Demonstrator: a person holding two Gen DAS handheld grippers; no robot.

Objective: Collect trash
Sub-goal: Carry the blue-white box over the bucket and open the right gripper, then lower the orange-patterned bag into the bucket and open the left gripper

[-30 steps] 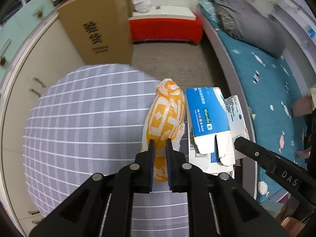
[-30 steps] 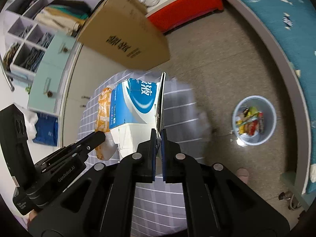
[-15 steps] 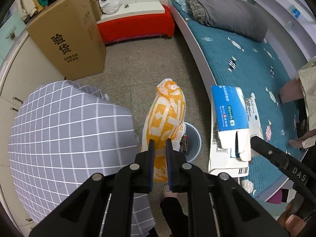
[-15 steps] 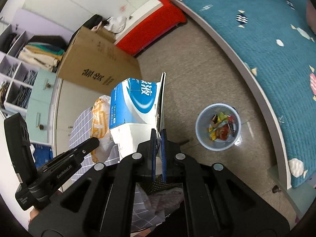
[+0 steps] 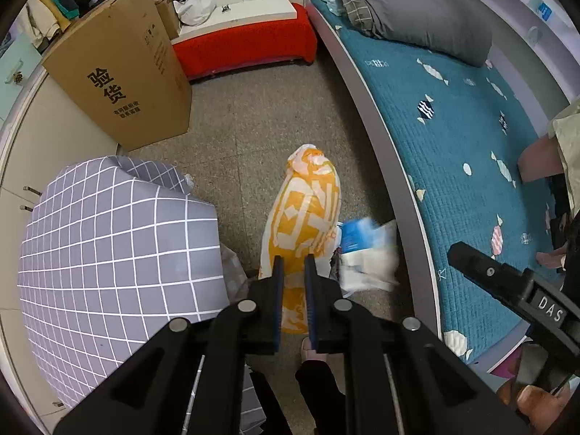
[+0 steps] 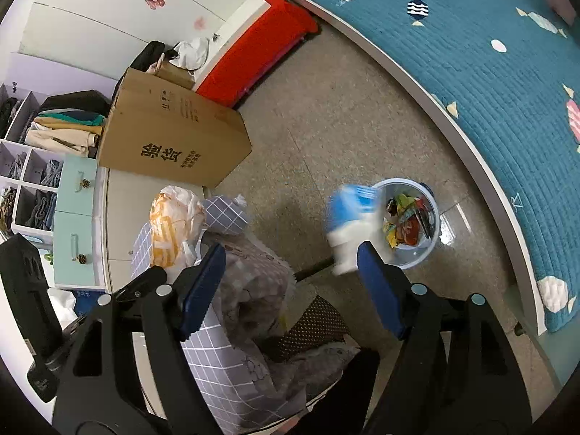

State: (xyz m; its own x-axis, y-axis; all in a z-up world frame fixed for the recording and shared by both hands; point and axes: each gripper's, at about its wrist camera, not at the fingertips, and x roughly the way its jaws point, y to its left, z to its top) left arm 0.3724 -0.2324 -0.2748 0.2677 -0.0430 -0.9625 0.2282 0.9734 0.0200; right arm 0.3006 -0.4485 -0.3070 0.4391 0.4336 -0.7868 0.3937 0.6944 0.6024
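Cardboard box beside red bench, teal bed

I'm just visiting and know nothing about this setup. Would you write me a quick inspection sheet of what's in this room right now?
Surface: speckled floor; checked cloth over the table.
Job's things: blue box, blurred, free of the claws beside the bin, which holds wrappers; orange bag.
Clutter: cardboard box, clothes shelves.
Grippers: left claw shut on the bag; right claw open, empty.
Cables: nothing seen.
Surroundings: teal bed, red bench.
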